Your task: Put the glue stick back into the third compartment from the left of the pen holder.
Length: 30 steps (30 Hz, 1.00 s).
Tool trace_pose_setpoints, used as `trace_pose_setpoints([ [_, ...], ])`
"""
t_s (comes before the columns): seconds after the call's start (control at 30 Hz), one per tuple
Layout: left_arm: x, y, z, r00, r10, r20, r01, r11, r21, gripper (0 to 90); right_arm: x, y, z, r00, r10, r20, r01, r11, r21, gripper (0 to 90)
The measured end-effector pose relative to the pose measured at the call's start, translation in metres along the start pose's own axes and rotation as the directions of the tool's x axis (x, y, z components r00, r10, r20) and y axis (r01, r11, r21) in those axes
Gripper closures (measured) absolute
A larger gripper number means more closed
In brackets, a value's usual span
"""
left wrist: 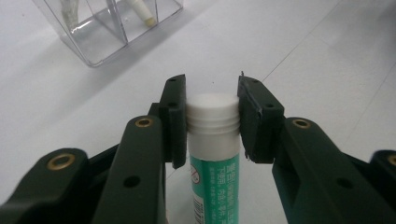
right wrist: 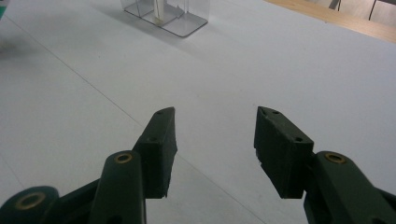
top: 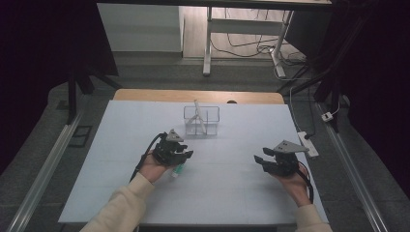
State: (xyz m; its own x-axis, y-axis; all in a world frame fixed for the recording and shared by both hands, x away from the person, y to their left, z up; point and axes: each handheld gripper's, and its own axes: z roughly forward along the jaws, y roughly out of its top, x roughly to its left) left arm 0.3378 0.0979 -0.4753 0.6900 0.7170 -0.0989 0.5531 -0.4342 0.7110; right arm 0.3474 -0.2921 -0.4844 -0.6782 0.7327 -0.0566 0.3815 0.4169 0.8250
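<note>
The left tongs [left wrist: 212, 123] clench a glue stick [left wrist: 214, 140] by its white cap, just near of the clear organizer [top: 201, 120] on the table [top: 232, 193]. The right tongs [right wrist: 215, 149] hang released, well to the organizer's right. Gripped by the cap alone, the stick's body could pull loose and drop.

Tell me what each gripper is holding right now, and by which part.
The left gripper holds a green-and-white glue stick, its jaws clamped on the white ribbed cap end. The right gripper holds nothing; its jaws stand open above the table.
</note>
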Motion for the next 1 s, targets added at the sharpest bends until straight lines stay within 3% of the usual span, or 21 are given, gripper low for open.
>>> trace_pose_setpoints([
  [1.0,0.008,0.019,-0.012,0.9998,-0.012,0.013,0.014,0.9944,-0.104,64.9,-0.002,-0.001,-0.001,0.9999,0.012,0.001,-0.012,0.9999,0.001,48.3],
])
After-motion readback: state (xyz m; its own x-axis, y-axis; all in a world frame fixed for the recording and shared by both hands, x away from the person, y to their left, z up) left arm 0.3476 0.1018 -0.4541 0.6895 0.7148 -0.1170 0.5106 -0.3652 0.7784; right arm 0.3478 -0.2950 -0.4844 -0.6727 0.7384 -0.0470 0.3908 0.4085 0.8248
